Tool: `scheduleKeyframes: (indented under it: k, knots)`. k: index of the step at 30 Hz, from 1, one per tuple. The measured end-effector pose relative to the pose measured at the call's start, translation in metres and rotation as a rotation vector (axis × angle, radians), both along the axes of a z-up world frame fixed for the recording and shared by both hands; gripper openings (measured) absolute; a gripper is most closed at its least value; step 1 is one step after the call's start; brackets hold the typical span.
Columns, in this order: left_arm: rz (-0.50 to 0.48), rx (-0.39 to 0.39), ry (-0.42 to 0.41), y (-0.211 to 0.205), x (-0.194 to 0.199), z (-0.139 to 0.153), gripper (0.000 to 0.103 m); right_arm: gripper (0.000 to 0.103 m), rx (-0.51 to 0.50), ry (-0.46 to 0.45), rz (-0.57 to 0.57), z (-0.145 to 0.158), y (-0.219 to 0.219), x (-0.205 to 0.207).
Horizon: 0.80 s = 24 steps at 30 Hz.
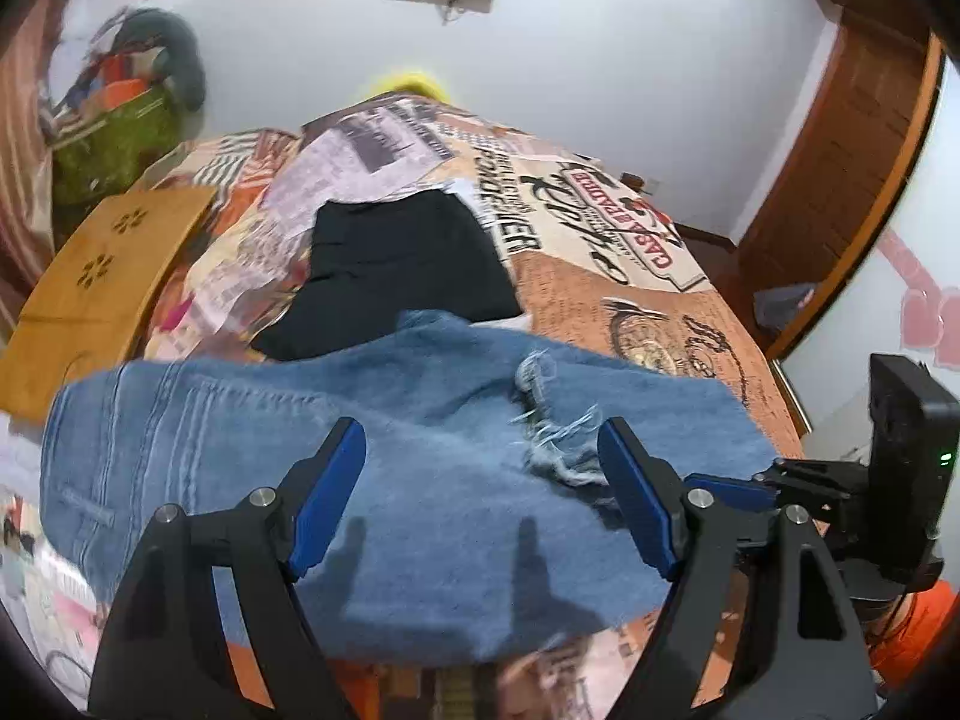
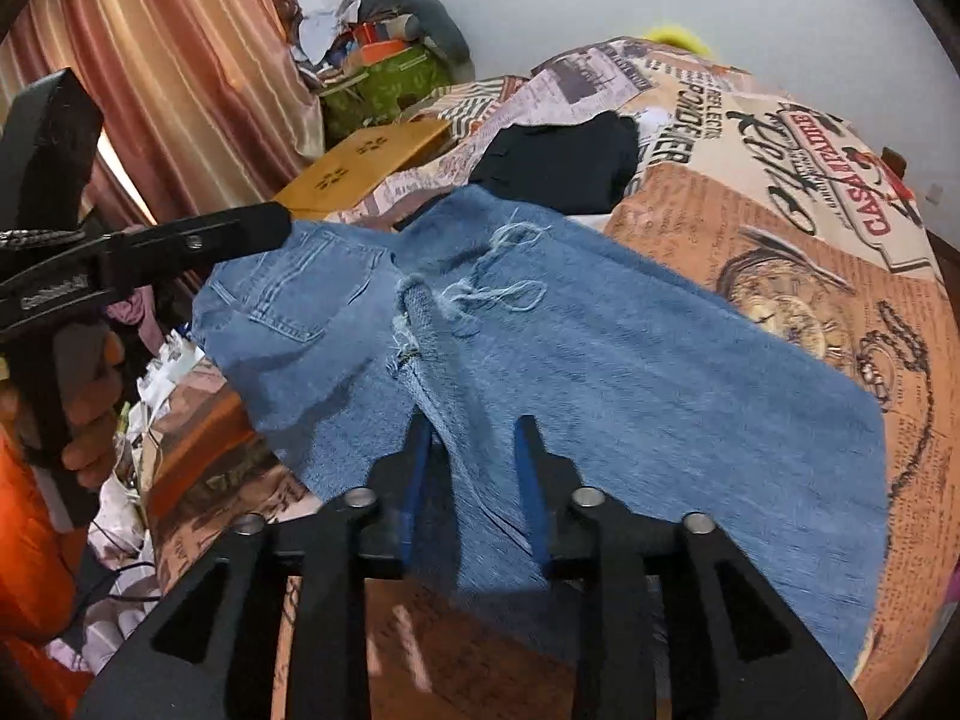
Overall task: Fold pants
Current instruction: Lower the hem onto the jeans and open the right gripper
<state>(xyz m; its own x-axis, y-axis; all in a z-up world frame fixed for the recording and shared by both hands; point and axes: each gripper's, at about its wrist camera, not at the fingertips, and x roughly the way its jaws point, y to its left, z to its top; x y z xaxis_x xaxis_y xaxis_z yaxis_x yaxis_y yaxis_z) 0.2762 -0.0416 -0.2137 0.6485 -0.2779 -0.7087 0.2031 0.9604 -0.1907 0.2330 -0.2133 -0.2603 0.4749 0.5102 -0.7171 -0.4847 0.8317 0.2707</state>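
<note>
Folded blue jeans (image 1: 240,420) (image 2: 660,372) lie flat on the printed bedcover (image 1: 630,288) (image 2: 780,210), with a frayed tear (image 2: 498,282) near the middle and a back pocket at the left. My left gripper (image 1: 480,429) hovers open over the denim with nothing between its fingers. My right gripper (image 2: 473,423) sits low at the near edge, its jaws a narrow gap apart. A raised fold of denim lies loosely between them. In the left wrist view the right gripper (image 1: 738,483) shows at the jeans' right corner. A hand (image 2: 90,396) holds the left gripper's handle.
A black garment (image 1: 402,276) (image 2: 564,162) lies folded just beyond the jeans. A wooden board (image 1: 102,276) (image 2: 366,162) and a green bag (image 1: 114,144) full of things stand by the bed's left side. A curtain (image 2: 180,60) hangs at the left. Loose clutter lies below the bed's near left edge.
</note>
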Motion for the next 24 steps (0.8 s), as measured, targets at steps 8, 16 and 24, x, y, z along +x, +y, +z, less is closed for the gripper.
scheduleKeyframes:
  k: [8, 16, 24]
  knots:
    - [-0.128, 0.078, 0.018, -0.063, 0.034, -0.008, 0.081, 0.04, -0.013, -0.132, -0.161, 0.035, -0.066, 0.009]
    - [-0.185, 0.179, 0.17, -0.09, 0.041, -0.072, 0.081, 0.04, -0.07, 0.092, -0.232, -0.037, -0.108, 0.025]
    - [-0.194, 0.216, 0.142, -0.076, 0.012, -0.08, 0.082, 0.04, -0.002, 0.086, -0.277, -0.043, -0.121, -0.018]
